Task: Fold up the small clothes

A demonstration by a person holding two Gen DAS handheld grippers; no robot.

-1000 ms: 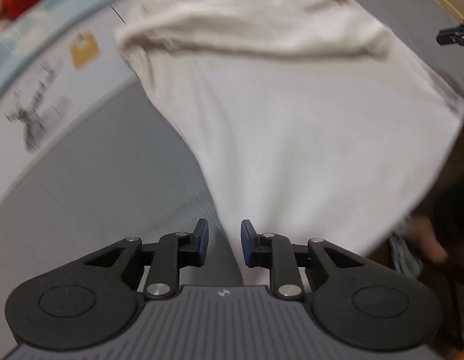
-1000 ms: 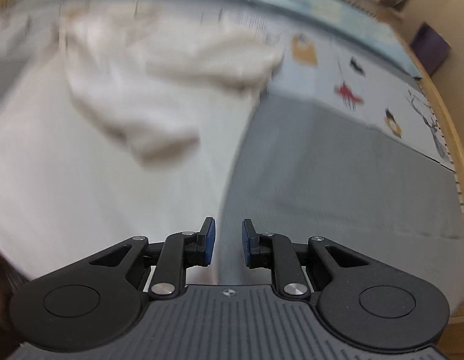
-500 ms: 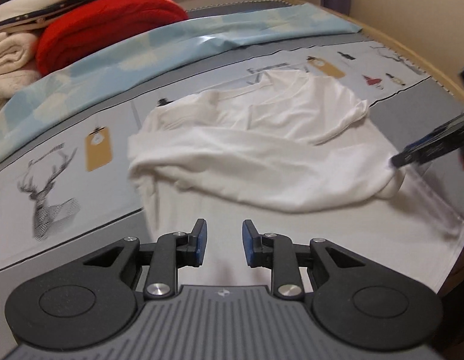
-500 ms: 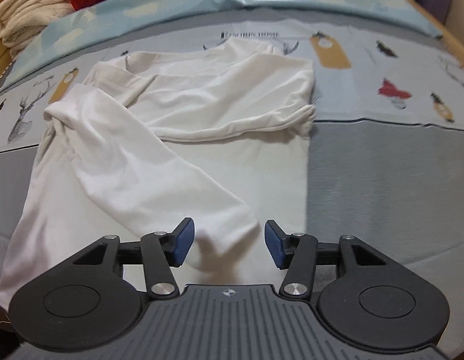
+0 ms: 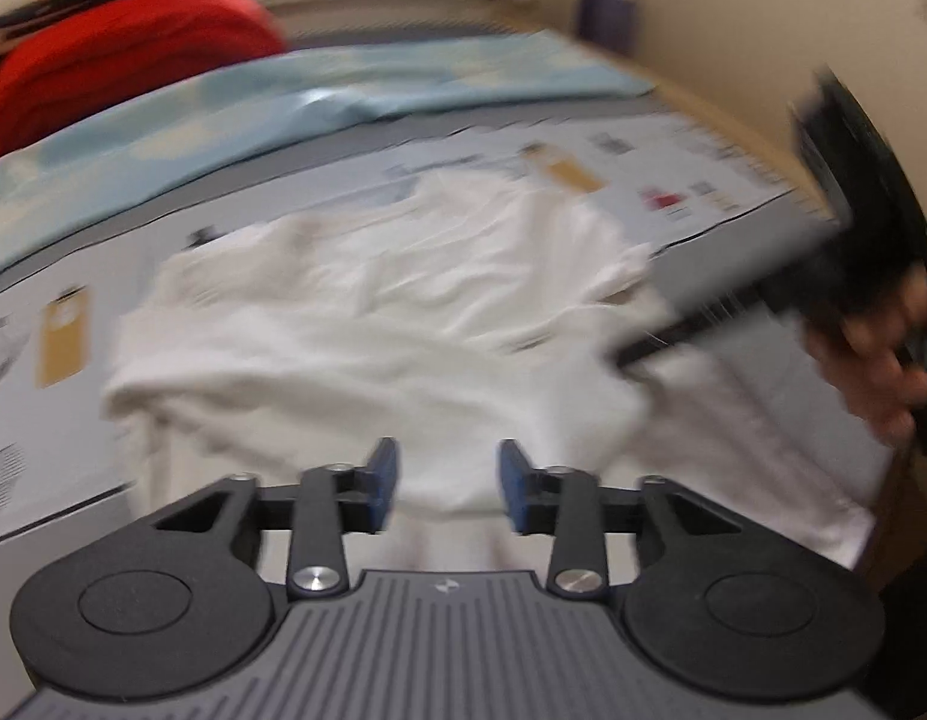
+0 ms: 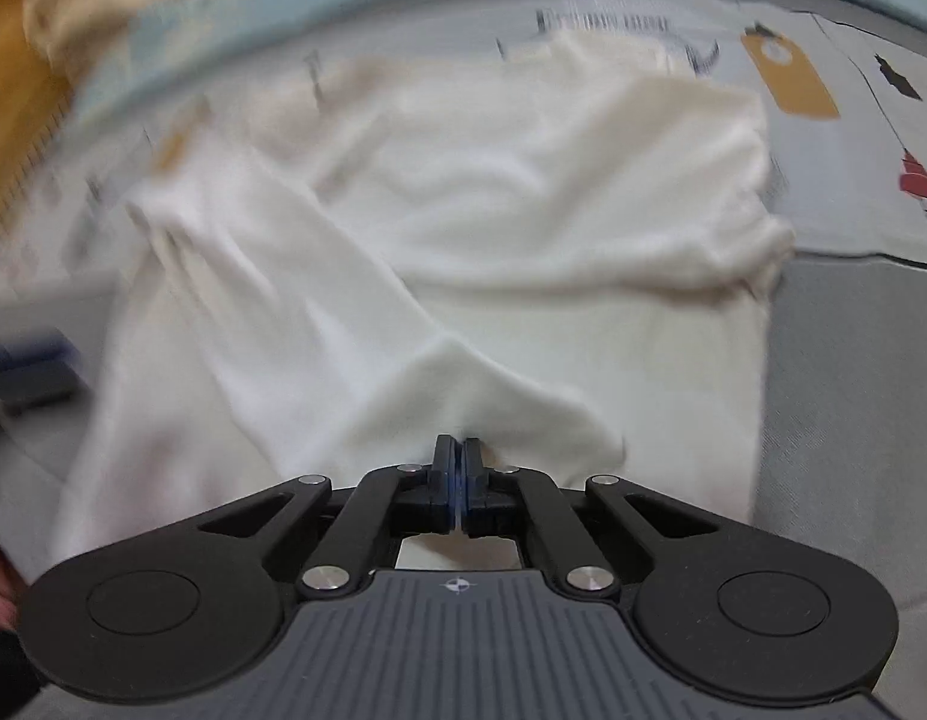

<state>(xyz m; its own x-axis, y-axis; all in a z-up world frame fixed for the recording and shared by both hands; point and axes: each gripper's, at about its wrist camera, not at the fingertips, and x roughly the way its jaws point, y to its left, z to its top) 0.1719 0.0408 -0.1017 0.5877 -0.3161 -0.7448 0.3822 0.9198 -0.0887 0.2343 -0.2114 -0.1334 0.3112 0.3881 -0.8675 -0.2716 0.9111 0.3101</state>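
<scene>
One rumpled white cotton shirt (image 6: 523, 228) on the patterned bed sheet (image 5: 73, 468).
Right hand-held gripper (image 6: 457, 462) has just pinched shut on its sleeve; left hand-held gripper (image 5: 448, 474) has been opening, nothing pressed.

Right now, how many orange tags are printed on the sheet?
2. One tag lies left of the shirt, another tag beyond its far right corner. The shirt may hide more.
</scene>
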